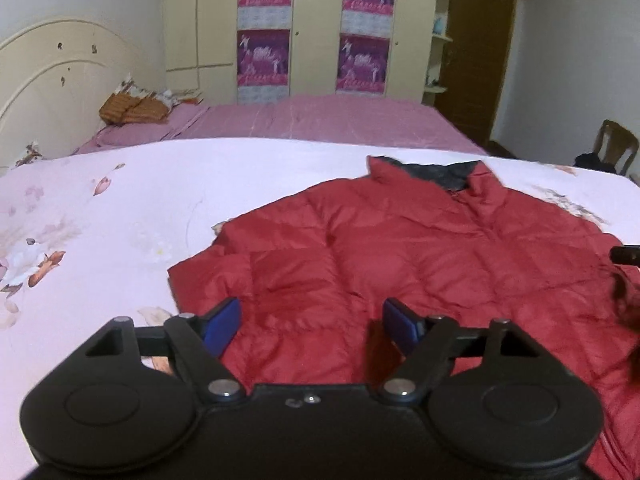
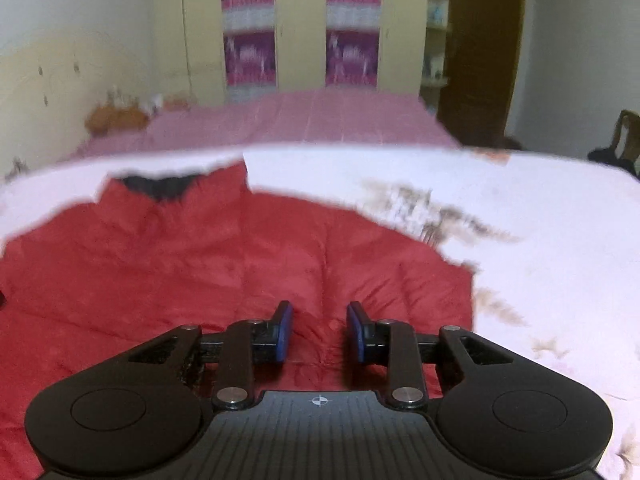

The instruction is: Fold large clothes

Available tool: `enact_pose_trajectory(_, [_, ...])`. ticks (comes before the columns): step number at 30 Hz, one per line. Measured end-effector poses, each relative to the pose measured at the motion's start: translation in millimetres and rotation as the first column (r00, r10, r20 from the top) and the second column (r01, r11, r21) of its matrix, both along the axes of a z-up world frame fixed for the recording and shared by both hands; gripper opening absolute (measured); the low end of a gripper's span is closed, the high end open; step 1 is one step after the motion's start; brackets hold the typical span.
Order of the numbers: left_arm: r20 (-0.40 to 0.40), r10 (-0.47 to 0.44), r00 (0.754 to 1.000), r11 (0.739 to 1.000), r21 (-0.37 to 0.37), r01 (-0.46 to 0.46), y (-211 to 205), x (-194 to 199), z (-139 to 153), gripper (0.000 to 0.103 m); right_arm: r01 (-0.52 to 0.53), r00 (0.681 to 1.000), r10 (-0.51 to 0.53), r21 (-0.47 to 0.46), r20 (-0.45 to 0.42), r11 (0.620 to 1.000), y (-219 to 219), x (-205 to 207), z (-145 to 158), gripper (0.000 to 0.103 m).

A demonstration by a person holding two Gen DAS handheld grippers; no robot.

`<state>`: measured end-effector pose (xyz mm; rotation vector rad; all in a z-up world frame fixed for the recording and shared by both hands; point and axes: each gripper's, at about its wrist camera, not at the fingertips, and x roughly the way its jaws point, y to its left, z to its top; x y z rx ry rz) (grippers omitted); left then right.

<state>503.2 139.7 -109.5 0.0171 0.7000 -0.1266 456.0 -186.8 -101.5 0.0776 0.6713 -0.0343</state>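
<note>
A red quilted down jacket [image 1: 400,256] lies flat on the floral bed cover [image 1: 100,220], its dark-lined collar [image 1: 432,174] at the far end. Its left sleeve looks folded in over the body. My left gripper [image 1: 312,326] hovers over the jacket's near left part, jaws wide open and empty. In the right wrist view the jacket [image 2: 200,272] fills the left and middle. My right gripper [image 2: 319,330] is over the jacket's right side, jaws partly open with nothing between them. That view is blurred.
A second bed with a pink sheet [image 1: 320,124] lies beyond, with a cream headboard [image 1: 52,76] and a brown pillow [image 1: 132,110] at left. A wardrobe [image 1: 312,28] stands at the back; a door [image 1: 480,52] and a wooden chair [image 1: 614,150] at right.
</note>
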Motion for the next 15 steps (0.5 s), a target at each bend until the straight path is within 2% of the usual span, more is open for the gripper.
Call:
enact_pose_trajectory(2, [-0.031,-0.001,1.0,1.0,0.009,0.002,-3.5,2.5,-9.4,0.078,-0.013,1.0,0.013,0.007,-0.007,1.0,4.3,-5.4,-2.0,0.03])
enact_pose_trajectory(3, [-0.05,-0.002,0.999,1.0,0.009,0.003,-4.7,5.1,-15.1,0.079,-0.023,0.998,0.024,0.007,-0.052,1.0,7.5,-1.0,-11.3,0.03])
enact_pose_trajectory(4, [-0.049,-0.005,0.999,1.0,0.013,0.006,-5.7,7.0,-18.3,0.08,-0.029,0.996,0.029,-0.007,-0.088,1.0,10.4,3.2,-19.7,0.03])
enact_pose_trajectory(7, [-0.056,-0.01,0.998,0.999,0.041,0.013,-7.7,9.3,-15.6,0.08,-0.054,0.994,0.046,-0.083,-0.095,0.995,21.7,9.5,-27.2,0.03])
enact_pose_trajectory(8, [-0.049,-0.017,0.999,0.999,0.049,0.019,-8.7,7.2,-10.9,0.075,-0.053,0.994,0.043,-0.092,-0.103,0.994,23.3,10.4,-23.9,0.03])
enact_pose_trajectory(9, [-0.037,-0.022,0.999,0.998,0.051,0.024,-9.6,2.9,-5.2,0.074,-0.048,0.994,0.04,-0.082,-0.099,0.995,22.5,8.3,-18.7,0.03])
enact_pose_trajectory(12, [0.004,-0.063,0.998,0.998,0.018,0.063,-10.9,-19.9,9.9,0.079,-0.058,0.998,0.057,-0.053,-0.018,0.997,22.0,-18.0,5.5,0.03])
enact_pose_trajectory(15, [0.009,-0.07,0.998,0.997,-0.014,0.07,-12.7,-40.5,10.5,0.079,-0.06,0.998,0.059,-0.034,-0.025,0.998,23.0,-47.1,10.0,0.03])
